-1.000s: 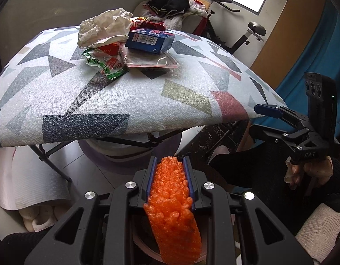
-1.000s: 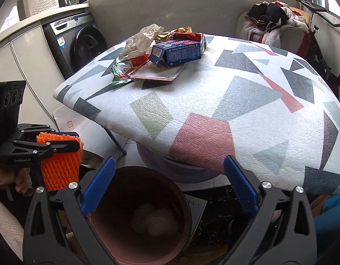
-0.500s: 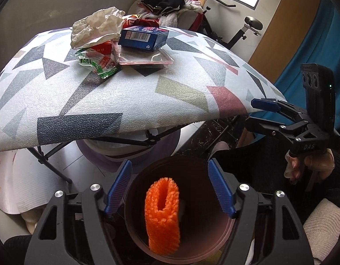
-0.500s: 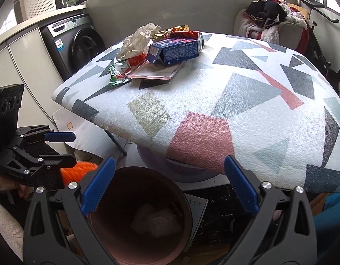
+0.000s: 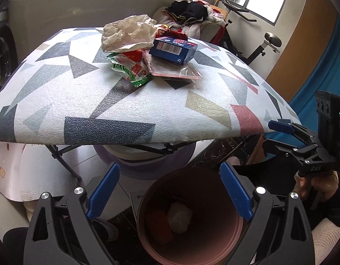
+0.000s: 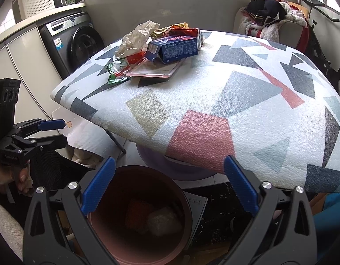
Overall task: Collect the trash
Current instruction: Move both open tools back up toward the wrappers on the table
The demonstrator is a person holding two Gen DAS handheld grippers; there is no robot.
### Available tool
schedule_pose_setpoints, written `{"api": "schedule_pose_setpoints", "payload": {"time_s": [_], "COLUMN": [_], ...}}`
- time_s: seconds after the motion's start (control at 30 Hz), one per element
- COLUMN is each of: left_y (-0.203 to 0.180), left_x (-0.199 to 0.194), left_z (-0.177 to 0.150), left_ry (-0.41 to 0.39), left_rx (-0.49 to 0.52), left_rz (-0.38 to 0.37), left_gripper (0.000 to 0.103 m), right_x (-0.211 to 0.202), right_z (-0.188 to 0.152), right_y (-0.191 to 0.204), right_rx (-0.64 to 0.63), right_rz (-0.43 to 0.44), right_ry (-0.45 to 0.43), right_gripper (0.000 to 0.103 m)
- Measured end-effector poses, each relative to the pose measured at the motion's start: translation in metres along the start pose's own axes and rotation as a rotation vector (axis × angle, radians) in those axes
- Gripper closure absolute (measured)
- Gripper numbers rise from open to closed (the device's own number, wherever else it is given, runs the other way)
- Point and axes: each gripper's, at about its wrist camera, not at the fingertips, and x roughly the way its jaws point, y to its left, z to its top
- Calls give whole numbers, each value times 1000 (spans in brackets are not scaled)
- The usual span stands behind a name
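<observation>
Trash (image 5: 147,50) sits piled on the worktop (image 5: 117,110); it looks light and crinkly.
Left claw (image 5: 167,195) is opening, empty; right claw (image 6: 167,187) wide apart. Pinch the paper's (image 5: 128,33) loose edge.

My bench's patterned cover (image 5: 117,110) looks pebbled and matt — the crumpled beige paper (image 5: 128,33) creased, the blue cardboard box (image 5: 173,49) smooth, the pink plastic bin (image 5: 225,249) dull.
</observation>
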Motion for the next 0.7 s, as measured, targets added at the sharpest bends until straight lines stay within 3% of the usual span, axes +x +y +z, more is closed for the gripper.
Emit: {"api": "schedule_pose_setpoints", "payload": {"time_s": [0.2, 0.7], "left_y": [15, 23], "left_x": [-7, -15], "left_z": [8, 25], "left_ry": [-35, -78], "left_rx": [-66, -31], "left_rz": [15, 80], "left_gripper": [10, 7], "right_x": [0, -5], "right_z": [0, 7], "right_y": [3, -8], "right_rx": [-20, 34], "right_rz": [-7, -8], "right_ry": [2, 0], "right_gripper": [6, 6]}}
